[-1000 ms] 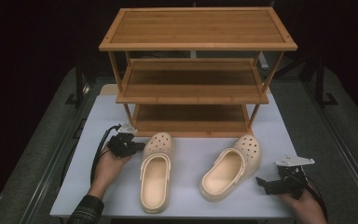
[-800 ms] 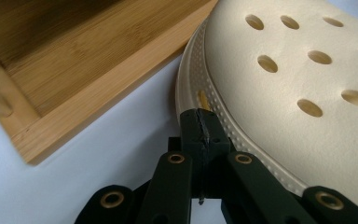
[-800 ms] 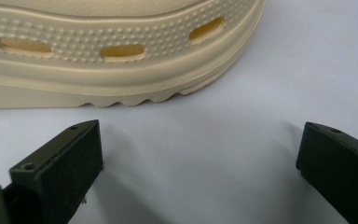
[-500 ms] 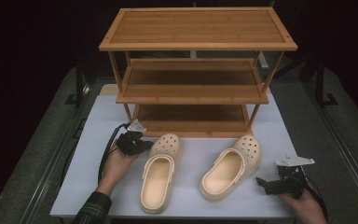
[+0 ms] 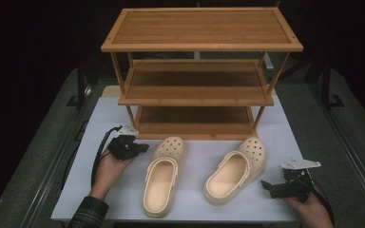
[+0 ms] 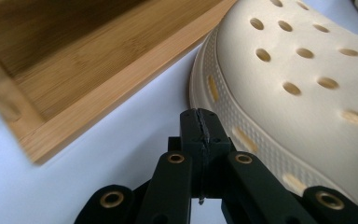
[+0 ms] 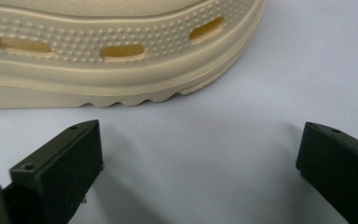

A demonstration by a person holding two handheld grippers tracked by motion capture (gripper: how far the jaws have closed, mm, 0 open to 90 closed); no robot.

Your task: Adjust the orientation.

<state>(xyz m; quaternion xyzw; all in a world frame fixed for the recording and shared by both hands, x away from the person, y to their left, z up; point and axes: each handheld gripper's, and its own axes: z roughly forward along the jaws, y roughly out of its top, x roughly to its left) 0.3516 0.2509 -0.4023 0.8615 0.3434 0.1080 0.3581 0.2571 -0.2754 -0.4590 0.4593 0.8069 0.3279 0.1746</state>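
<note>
Two cream clogs lie on the white table (image 5: 100, 123) in front of a three-tier bamboo rack (image 5: 199, 80). The left clog (image 5: 164, 178) points its toe at the rack, and the right clog (image 5: 235, 171) lies angled to the right. My left gripper (image 5: 144, 147) is shut and empty, with its tip just left of the left clog's toe. Its own view shows the closed tip (image 6: 200, 125) close to the perforated toe (image 6: 307, 88) and the rack's bottom board (image 6: 98, 79). My right gripper (image 5: 267, 188) stands open to the right of the right clog. Its fingers (image 7: 60, 172) face the clog's sole (image 7: 121, 60) with bare table between.
The rack's three shelves hold nothing. Dark floor and black stand legs (image 5: 81, 90) surround the table. The table's front edge (image 5: 180, 221) runs just below the clogs' heels. Cables trail from both grippers.
My left gripper has moved right and forward, up to the left clog's toe. The right gripper and both clogs have stayed in place.
</note>
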